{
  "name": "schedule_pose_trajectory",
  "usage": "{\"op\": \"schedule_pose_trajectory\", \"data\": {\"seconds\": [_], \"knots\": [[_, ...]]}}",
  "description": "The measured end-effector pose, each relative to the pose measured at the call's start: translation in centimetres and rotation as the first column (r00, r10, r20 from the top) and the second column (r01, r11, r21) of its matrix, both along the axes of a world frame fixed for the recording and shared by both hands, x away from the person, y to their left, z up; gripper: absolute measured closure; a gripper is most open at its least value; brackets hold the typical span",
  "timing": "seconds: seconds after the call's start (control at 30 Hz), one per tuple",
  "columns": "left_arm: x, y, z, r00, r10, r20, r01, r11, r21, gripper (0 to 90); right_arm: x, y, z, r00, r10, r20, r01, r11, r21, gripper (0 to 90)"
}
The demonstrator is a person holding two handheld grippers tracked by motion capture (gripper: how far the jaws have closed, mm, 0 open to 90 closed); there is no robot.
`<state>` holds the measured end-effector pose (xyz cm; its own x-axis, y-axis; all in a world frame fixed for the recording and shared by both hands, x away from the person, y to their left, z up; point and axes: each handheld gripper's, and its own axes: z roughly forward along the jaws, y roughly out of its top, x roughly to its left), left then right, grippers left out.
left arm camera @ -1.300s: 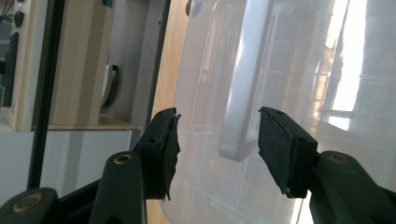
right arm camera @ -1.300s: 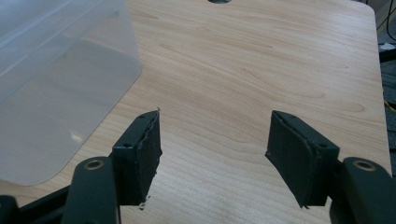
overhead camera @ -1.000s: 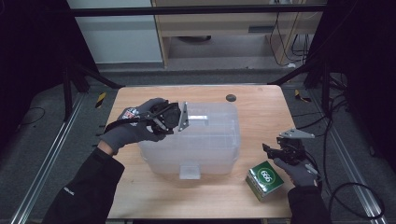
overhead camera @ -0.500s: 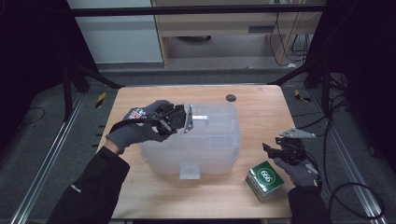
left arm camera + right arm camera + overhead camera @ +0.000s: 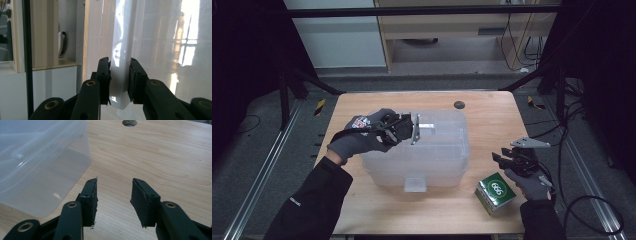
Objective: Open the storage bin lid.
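A translucent plastic storage box [image 5: 437,150] with its lid on stands mid-table. At the box's far-left top edge, my left gripper [image 5: 417,128] has just been closing its jaws. They now press on both sides of the white latch [image 5: 120,62] of the box [image 5: 162,50], with the gripper [image 5: 119,77] around it. My right gripper [image 5: 503,159] hovers low over the table to the right of the box; its jaws have just been closing. They still stand apart with nothing between them [image 5: 113,192], and the box corner [image 5: 37,157] is to the left.
A small green carton [image 5: 496,193] lies on the wooden table [image 5: 492,125] just in front of my right hand. Another white latch [image 5: 414,184] sits on the box's near side. A round hole [image 5: 459,104] marks the table's far edge.
My left gripper has edged slightly right onto the latch at the box's top edge. The right hand, the box and the green carton have stayed in place.
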<state>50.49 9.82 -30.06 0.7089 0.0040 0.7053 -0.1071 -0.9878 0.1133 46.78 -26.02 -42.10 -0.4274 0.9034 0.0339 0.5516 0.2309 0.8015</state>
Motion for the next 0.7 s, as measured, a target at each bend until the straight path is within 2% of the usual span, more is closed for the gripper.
{"op": "schedule_pose_trajectory", "data": {"seconds": [0.23,0.57,0.7], "knots": [[-0.2,-0.1,-0.1,0.9999,-0.001,0.013,0.001,1.0,0.005,74.1,-0.3,0.6,0.5,0.9996,0.027,-0.003,-0.027,0.9996,0.008,62.2],[-0.1,0.0,0.0,0.9999,0.001,0.017,-0.001,1.0,-0.005,74.0,-1.0,1.9,1.5,0.996,0.088,0.015,-0.088,0.9957,0.027,71.2],[0.1,0.1,0.0,0.9999,0.004,0.014,-0.004,0.9997,-0.023,73.7,-1.1,2.2,1.7,0.9947,0.102,0.013,-0.102,0.9942,0.033,75.4]]}}
